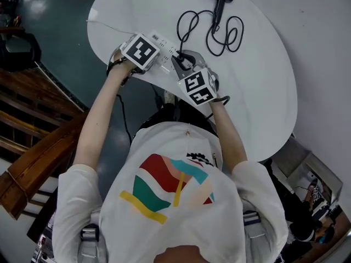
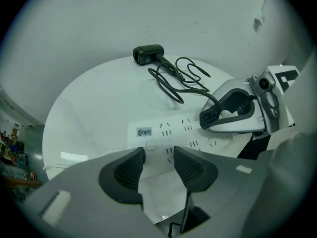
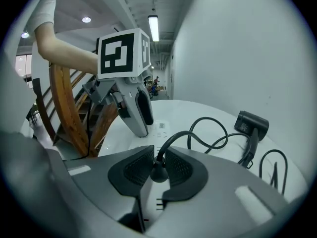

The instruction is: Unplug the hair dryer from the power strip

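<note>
We note one matte-black hair dryer (image 2: 147, 54) far across the round white table (image 2: 99, 113), its round plug (image 3: 158, 174), seated in one flat white power strip (image 2: 173, 130), pinched between the right gripper's (image 3: 157, 167) ribbed pads, and the left gripper (image 2: 158, 162) half-open over the strip, gripping nothing.

Indoor workspace in a large open building, lab or office floor rather than a home. Round white table (image 1: 263, 92) against a bare white wall (image 1: 323, 48); glossy dark teal floor (image 1: 60, 43); wooden railing (image 3: 64, 113) beside it. Long hall behind with a ceiling strip light (image 3: 153, 28) and recessed lamps. Stacked clutter (image 1: 312, 201) at the edges.
</note>
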Tool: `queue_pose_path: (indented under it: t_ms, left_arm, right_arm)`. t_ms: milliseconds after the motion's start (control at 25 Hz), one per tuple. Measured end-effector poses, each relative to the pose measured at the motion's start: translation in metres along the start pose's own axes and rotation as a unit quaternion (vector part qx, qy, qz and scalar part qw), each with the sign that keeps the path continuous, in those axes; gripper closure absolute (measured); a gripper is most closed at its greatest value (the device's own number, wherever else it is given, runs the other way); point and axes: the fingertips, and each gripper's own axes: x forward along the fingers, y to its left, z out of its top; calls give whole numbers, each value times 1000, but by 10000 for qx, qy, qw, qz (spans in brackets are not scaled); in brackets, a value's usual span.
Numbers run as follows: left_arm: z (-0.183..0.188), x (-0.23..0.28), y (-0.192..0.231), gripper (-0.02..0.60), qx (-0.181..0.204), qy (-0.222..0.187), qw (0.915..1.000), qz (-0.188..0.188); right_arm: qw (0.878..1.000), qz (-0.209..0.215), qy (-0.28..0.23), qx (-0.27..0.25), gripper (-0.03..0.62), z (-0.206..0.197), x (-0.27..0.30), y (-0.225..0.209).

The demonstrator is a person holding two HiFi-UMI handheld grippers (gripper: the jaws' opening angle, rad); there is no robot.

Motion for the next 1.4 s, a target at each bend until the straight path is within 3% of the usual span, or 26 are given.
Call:
queue_pose_path:
  t_ms: [80,160,400,600,840,920,1000,1040,1160,1400]
  left_arm:
    - [14,-1,6,387,190,-235,9994,153]
    - [14,-1,5,387,213,-212,9995,102]
    - [-11,-1,-2,387,-80,473,9987,-179]
    - [-11,0,-7,387,108,762,9967,-277]
    - [-5,3,-10,387,72,630,9973,-366]
    - [-7,2,-9,387,102,711,9970,-300]
    - [-8,2,-10,393,200,763,9966,-248]
    - [-7,2,-9,394,241,768,9965,-239]
    - [-7,3,-9,393,224,796,9963,-244]
    - [-6,4,-7,390,231,900,9954,-220]
  right_arm:
    - [10000,46,-51,43,516,1,0,0]
    - [10000,44,-74,42,520,3,0,2]
    - [10000,71,-10,-46,530,8,0,6]
    - [9971,316,-12,699,534,9,-3,1]
    - [9938,381,48,1047,537,6,-2,-6]
    - [9864,535,-309,1521,537,14,-9,-11]
    - [9564,677,-1480,2427,535,65,-39,-37]
    - [9454,549,-2024,2494,533,99,-56,-56]
    - [9474,267,-2542,1928,530,152,-85,-86]
    - [9585,247,-2259,1719,527,135,-93,-76]
